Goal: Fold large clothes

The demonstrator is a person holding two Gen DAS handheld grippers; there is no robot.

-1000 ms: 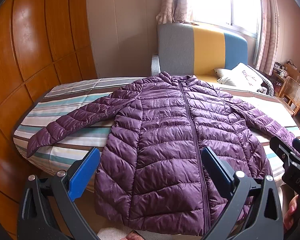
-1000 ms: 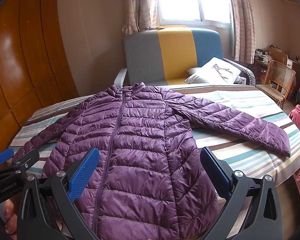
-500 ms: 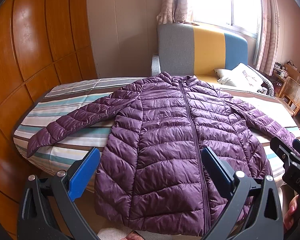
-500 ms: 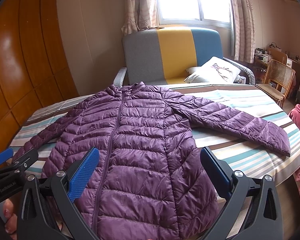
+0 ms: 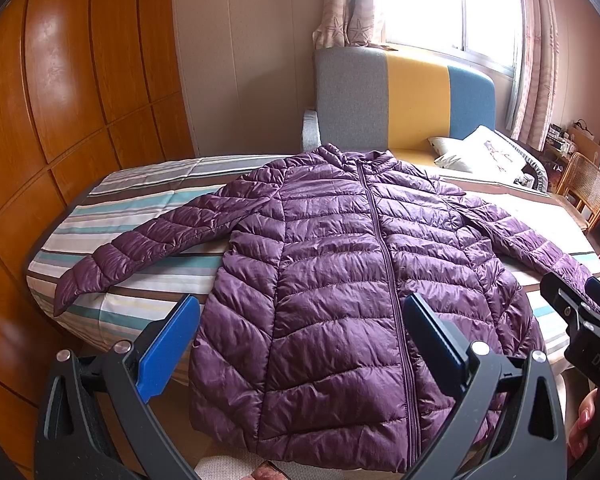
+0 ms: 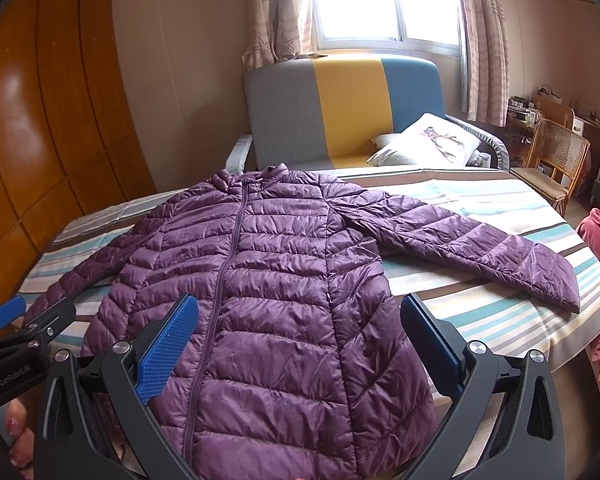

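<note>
- A home bedroom is showing: a striped bed (image 6: 480, 208) is filling the middle
- A wooden wardrobe (image 5: 60, 100), curtained window (image 6: 380, 0), sofa (image 6: 340, 100) and wicker chair (image 6: 560, 152) are standing around it

jacket (image 5: 340, 280): quilted purple cloth, slight sheen
sheet (image 5: 140, 216): striped woven cloth, matt
wardrobe (image 5: 60, 100): varnished wood, glossy
pads (image 6: 168, 346): blue, dotted, rough
chair (image 6: 556, 152): woven cane at 2 o'clock
</note>
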